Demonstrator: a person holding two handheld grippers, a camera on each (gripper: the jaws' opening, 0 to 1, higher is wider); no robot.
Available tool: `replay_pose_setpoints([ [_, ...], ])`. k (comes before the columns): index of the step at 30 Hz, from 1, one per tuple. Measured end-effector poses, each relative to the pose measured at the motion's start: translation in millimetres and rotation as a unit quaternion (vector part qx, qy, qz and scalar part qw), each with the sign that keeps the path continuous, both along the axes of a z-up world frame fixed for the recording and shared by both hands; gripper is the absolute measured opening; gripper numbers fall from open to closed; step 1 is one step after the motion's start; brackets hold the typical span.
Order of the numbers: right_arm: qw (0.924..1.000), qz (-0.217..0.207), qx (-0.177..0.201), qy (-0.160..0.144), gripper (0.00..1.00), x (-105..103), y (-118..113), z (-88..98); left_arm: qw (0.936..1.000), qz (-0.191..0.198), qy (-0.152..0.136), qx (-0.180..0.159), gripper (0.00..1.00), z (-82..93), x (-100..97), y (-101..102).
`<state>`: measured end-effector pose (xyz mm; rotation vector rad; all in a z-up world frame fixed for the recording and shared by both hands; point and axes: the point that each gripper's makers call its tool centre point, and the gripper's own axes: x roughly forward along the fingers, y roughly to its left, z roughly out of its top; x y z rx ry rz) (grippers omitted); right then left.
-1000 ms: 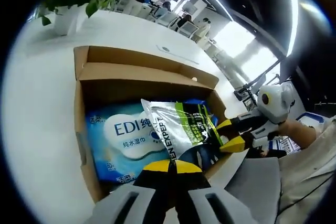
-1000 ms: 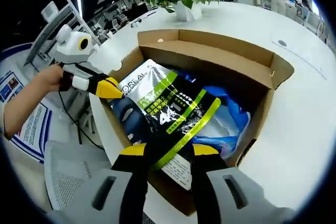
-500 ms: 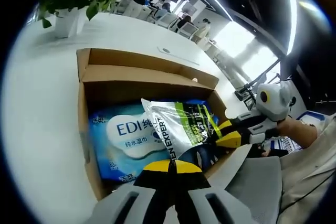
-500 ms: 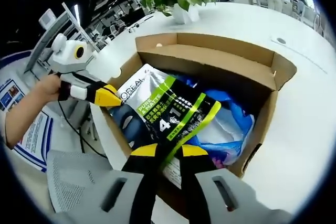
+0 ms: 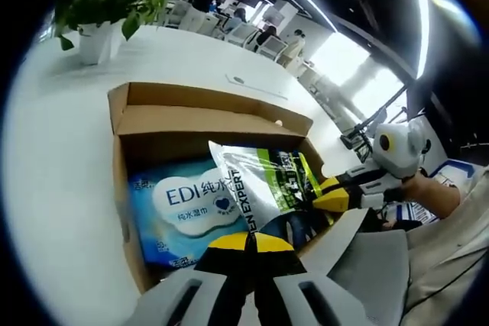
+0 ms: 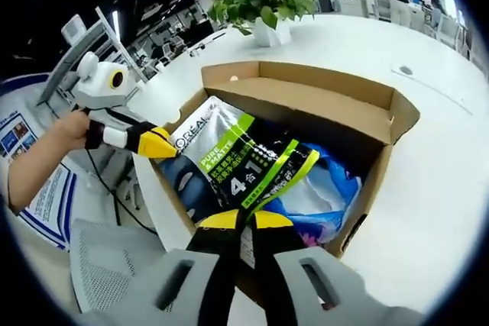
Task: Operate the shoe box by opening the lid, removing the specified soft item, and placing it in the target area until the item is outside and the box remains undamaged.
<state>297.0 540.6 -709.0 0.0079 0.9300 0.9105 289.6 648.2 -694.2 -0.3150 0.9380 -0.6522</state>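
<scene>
Right claw (image 6: 243,221): clamped on the silver-green pouch (image 6: 237,162).
Left claw (image 5: 246,241): pinching the same pouch's edge.
Box (image 6: 382,158): open on the white bench (image 6: 428,188), blue wipes pack (image 5: 183,208) inside.
</scene>
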Motion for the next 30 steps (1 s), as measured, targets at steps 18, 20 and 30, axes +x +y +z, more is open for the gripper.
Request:
replay_pose_setpoints([
  [18, 0.9984, -0.048, 0.020, -0.025, 0.01, 10.7, -34.4, 27.8, 0.9997, -0.026, -0.002, 0.006, 0.00, 11.5, 1.5, -33.6],
  [20, 0.9978, -0.057, 0.021, -0.026, 0.00, 12.6, -40.7, 30.4, 0.9996, -0.028, -0.003, 0.005, 0.00, 12.7, 2.0, -38.6],
  [30, 0.9956, -0.089, 0.019, -0.024, 0.00, 17.8, -72.8, 34.3, 0.9989, -0.047, -0.004, -0.001, 0.00, 16.0, 5.8, -73.3],
])
